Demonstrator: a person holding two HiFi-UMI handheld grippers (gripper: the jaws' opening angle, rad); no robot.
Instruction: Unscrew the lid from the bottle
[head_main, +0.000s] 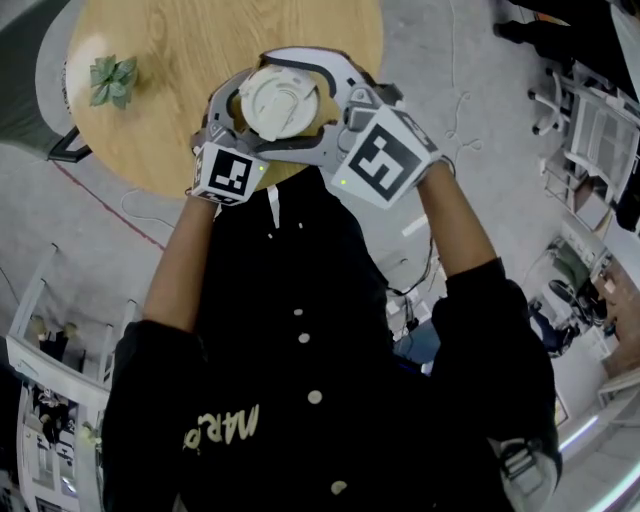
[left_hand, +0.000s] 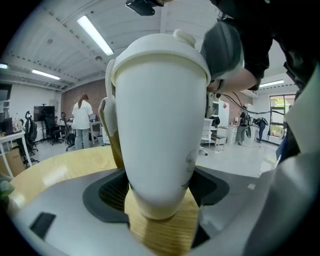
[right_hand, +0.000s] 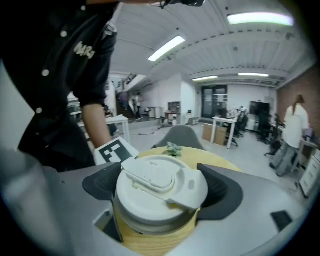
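Far left on the round table (head_main: 200, 60), one small plant (head_main: 112, 80) stood well apart from the work. At the table's near edge stood the single bottle (left_hand: 160, 125), upright, its base on the wood. The left gripper (left_hand: 159, 200) had its jaws spread wide and clamped around the bottle's lower body, with pads against both sides, likely to keep the body from turning. Just to the right, the right gripper (right_hand: 161, 190) sat higher. Its jaws were about as wide and were set on the one lid (right_hand: 155, 175), a pad on each side of its rim, probably so a twist of that hand would loosen it. The lid sat on the bottle, not yet off. Counted: two grippers, one bottle, one lid, one plant, one table.
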